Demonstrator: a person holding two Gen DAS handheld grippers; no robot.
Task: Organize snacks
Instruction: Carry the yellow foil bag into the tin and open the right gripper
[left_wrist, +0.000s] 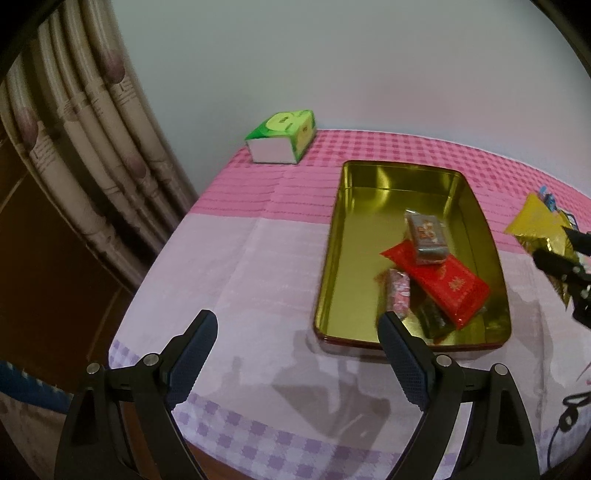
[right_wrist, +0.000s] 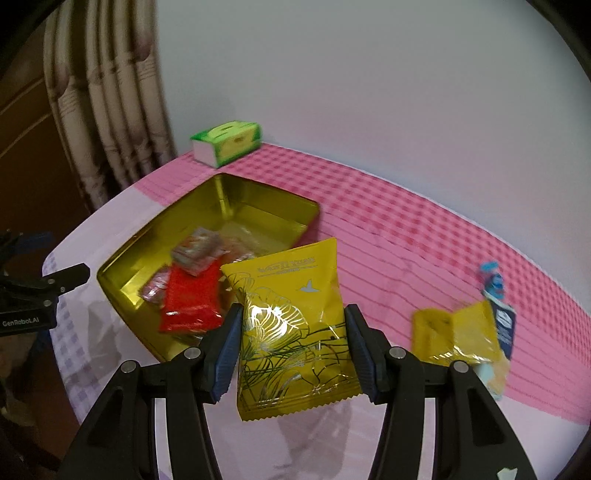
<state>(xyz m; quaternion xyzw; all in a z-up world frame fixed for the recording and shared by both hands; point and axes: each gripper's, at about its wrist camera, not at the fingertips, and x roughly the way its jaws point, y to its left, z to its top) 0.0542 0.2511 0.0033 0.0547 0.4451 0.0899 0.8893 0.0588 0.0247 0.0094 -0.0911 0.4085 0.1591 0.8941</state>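
Observation:
A gold tin tray (left_wrist: 334, 258) (right_wrist: 258, 192) lies on the pink cloth. It holds a red packet (left_wrist: 448, 284) (right_wrist: 190, 299), a grey packet (left_wrist: 424, 236) (right_wrist: 197, 251), a pink-patterned packet (left_wrist: 397, 291) and a dark one. My right gripper (right_wrist: 293, 350) is shut on a yellow snack packet (right_wrist: 291, 332) (left_wrist: 535, 225), held above the table just right of the tray. My left gripper (left_wrist: 297, 350) stands open over the cloth at the tray's near left corner, with nothing between its fingers. Another yellow packet (right_wrist: 458, 332) and a blue one (right_wrist: 498, 295) lie further right.
A green tissue box (left_wrist: 282, 138) (right_wrist: 227, 142) stands at the table's far left corner, by a curtain (left_wrist: 74, 147). The table's edge drops off close to the left gripper. A black cable (left_wrist: 569, 413) lies at the right.

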